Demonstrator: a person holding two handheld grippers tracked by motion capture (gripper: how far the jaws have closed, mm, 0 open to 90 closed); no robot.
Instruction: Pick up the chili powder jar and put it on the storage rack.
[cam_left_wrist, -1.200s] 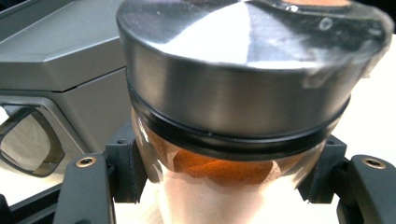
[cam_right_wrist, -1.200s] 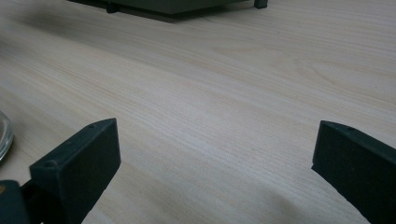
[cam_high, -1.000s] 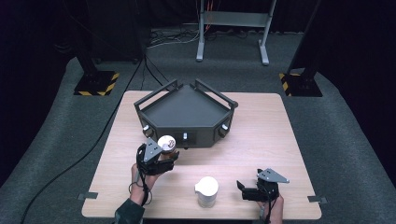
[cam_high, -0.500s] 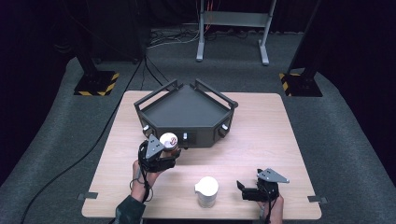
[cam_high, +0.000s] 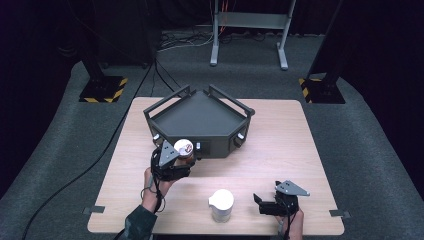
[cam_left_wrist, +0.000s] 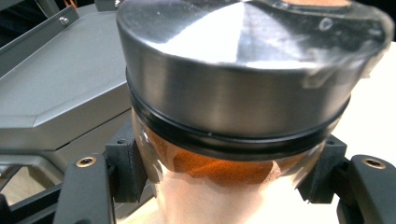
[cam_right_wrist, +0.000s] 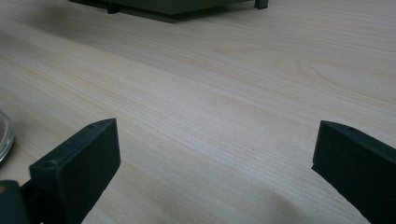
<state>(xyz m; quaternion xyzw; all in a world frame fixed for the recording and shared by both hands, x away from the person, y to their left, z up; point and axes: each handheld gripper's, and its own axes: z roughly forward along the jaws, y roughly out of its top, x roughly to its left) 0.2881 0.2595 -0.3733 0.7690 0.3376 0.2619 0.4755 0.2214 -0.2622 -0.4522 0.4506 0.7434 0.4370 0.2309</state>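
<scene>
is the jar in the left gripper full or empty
Partly full: in the left gripper view, orange-brown powder shows through the jar glass below its metal lid.

A small clear glass jar (cam_left_wrist: 219, 177) held reddish-orange powder, heaped unevenly against the inside of the glass just under the neck. A broad brushed-metal lid (cam_left_wrist: 238, 74) with a black sealing ring beneath it closed the top, and a clear round pane was set into the lid. In the left gripper view the jar stood roughly upright, clamped by its glass body between two black jaws. In the high view the jar (cam_high: 183, 148) sat above the tabletop at the left front corner of a dark grey angular tray (cam_high: 200, 117), its lid facing up, with the powder showing dark red through the pane.
</scene>
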